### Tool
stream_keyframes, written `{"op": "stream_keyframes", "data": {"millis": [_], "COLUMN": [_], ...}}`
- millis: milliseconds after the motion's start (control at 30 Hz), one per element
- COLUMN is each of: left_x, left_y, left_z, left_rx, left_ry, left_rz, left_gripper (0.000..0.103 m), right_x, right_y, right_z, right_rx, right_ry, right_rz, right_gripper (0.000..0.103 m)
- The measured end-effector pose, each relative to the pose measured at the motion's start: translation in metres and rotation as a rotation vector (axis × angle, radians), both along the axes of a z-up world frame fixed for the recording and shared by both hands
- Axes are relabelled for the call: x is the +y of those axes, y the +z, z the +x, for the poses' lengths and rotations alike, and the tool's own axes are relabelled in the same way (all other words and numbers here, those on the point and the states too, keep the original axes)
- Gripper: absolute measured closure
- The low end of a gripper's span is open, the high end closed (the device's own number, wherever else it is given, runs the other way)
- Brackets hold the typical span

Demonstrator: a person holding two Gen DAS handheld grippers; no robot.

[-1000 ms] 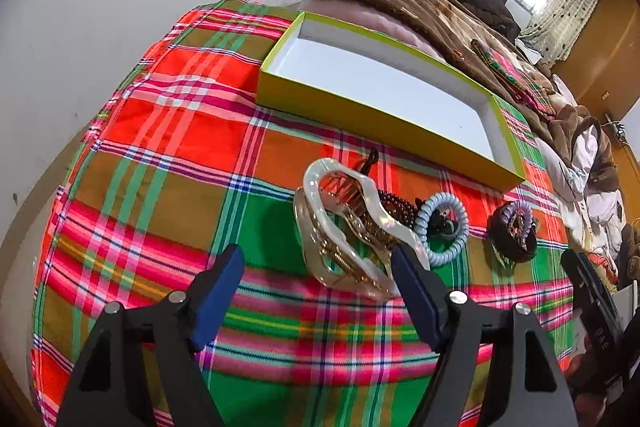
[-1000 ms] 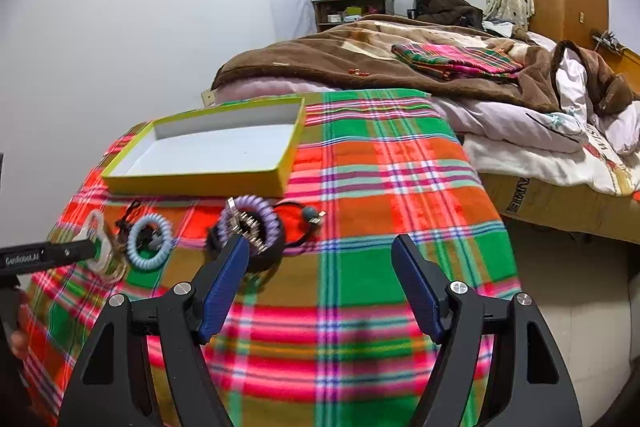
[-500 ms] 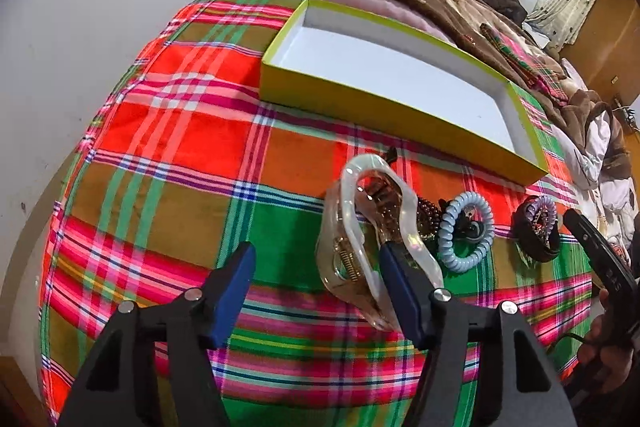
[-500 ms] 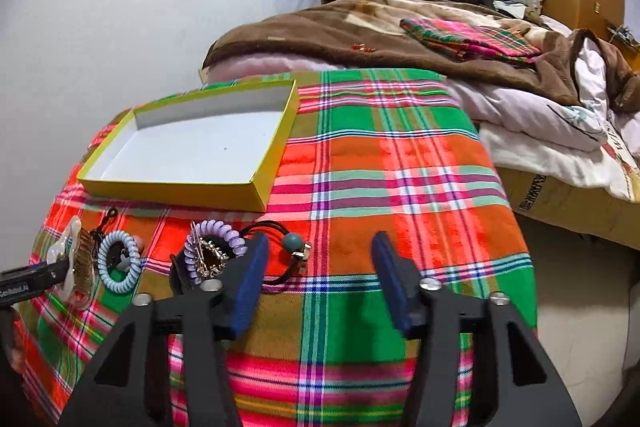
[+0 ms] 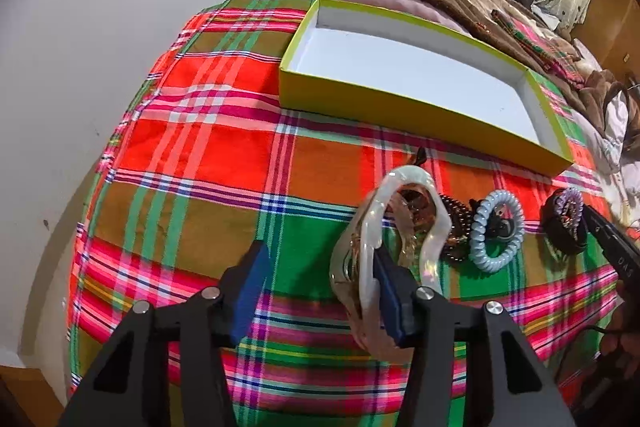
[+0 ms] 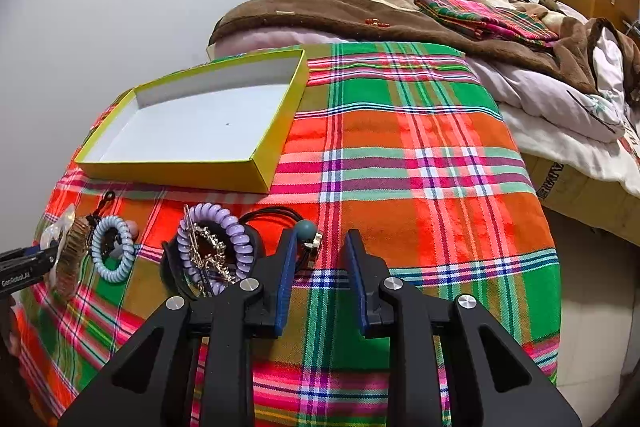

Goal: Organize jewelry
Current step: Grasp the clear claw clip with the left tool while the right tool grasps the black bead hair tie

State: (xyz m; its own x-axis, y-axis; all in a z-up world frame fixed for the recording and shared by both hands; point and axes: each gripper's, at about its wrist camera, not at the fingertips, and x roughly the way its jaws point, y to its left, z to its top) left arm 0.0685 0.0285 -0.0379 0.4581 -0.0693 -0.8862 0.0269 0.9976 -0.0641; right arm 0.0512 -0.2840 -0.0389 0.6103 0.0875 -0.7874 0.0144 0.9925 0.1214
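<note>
While your left gripper [image 5: 318, 281] has just been closing, nothing sits between its fingers: the pearly hair claw [image 5: 394, 227] lies against the outer face of the right-hand finger [image 5: 386, 291], lower centre-right of the left wrist view. Gap medium-wide. Claw: translucent cream shell, wavy outline, bronze-gold teeth and spring inside.

Right of the claw in a row along the plaid cloth [image 5: 208, 147]: dark brown bead string [image 5: 456, 223], pale blue coil hair tie [image 5: 496, 231], then a black band [image 5: 560, 239] with a lilac coil on it, far right.

In the right wrist view, your right gripper [image 6: 320, 255] has also just been closing, fingers now narrow with bare cloth in the gap. Its left-hand finger [image 6: 286, 279] stands in front of a black elastic cord [image 6: 268, 215] with a teal bead [image 6: 306, 230] and a small metal piece; touching or not, cannot tell. Lilac coil hair tie [image 6: 216, 247] lies left of that, with a gold rhinestone piece inside it.

Yellow-green box [image 6: 176, 171], white inside, holds nothing; upper left in the right view, top centre in the left.

Writing: "GenRobot.AI" on the left gripper body at the left edge of the right view. Letters on the right gripper body at the right edge of the left view are too small to read. Print on a cardboard box [image 6: 560, 179] by the bed at far right is unreadable.
</note>
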Motion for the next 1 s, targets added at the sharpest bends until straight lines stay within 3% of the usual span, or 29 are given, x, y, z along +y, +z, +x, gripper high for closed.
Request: {"op": "stream_keyframes", "data": {"millis": [200,300,367,633,1000], "left_x": [-0.004,-0.006,-0.006,0.0,0.004], "left_y": [-0.001,-0.001,-0.001,0.002,0.01], "left_z": [0.002,0.002,0.002,0.002,-0.002], "left_rx": [0.001,-0.002,-0.005,-0.019,-0.043], "left_ry": [-0.008,-0.011,-0.012,-0.004,-0.015], "left_rz": [0.043,0.058,0.054,-0.007,-0.061], "left_gripper": [0.05,0.05,0.051,0.081,0.088], "right_x": [0.005,0.006,0.006,0.007,0.006], "right_y": [-0.003,-0.003,-0.003,0.006,0.035], "right_z": [0.002,0.002,0.002,-0.005,-0.019], "right_rx": [0.008,0.005,0.003,-0.047,-0.157], "right_ry": [0.012,0.011,0.012,-0.006,-0.011], "right_rz": [-0.02,-0.038,-0.03,-0.043,-0.021], "right_gripper": [0.078,0.089,0.089,0.09,0.092]}}
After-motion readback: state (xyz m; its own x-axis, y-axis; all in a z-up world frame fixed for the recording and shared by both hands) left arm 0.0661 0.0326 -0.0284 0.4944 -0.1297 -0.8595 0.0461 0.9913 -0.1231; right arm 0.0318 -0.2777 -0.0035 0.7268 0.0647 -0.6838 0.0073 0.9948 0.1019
